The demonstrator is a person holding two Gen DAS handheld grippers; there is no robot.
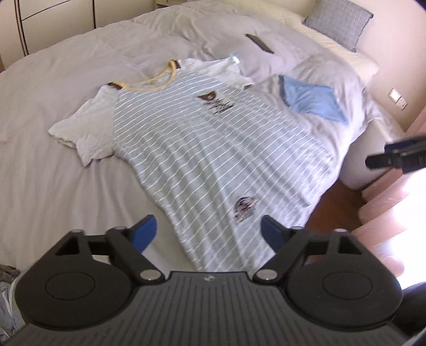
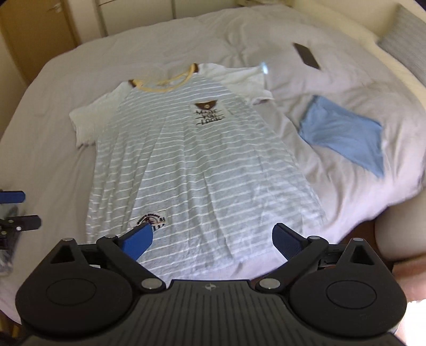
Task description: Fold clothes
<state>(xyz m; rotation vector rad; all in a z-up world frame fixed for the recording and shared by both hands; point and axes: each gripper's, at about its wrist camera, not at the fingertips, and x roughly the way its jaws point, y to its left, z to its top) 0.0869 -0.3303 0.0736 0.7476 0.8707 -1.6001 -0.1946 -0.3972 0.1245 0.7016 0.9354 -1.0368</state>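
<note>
A grey T-shirt with white stripes (image 1: 202, 149), white sleeves and a yellow collar lies spread flat, front up, on the bed; it also shows in the right wrist view (image 2: 186, 165). My left gripper (image 1: 209, 229) is open and empty, hovering over the shirt's hem near a round patch. My right gripper (image 2: 213, 237) is open and empty above the hem, beside a patch label. The right gripper shows at the right edge of the left wrist view (image 1: 399, 155); the left gripper shows at the left edge of the right wrist view (image 2: 13, 210).
A folded light blue garment (image 2: 343, 133) lies on the bed right of the shirt. A dark phone (image 2: 306, 56) lies near the pillows. The white duvet (image 1: 53, 173) covers the bed. A grey pillow (image 1: 340, 21) sits at the head. Wooden floor (image 1: 338, 202) shows past the bed edge.
</note>
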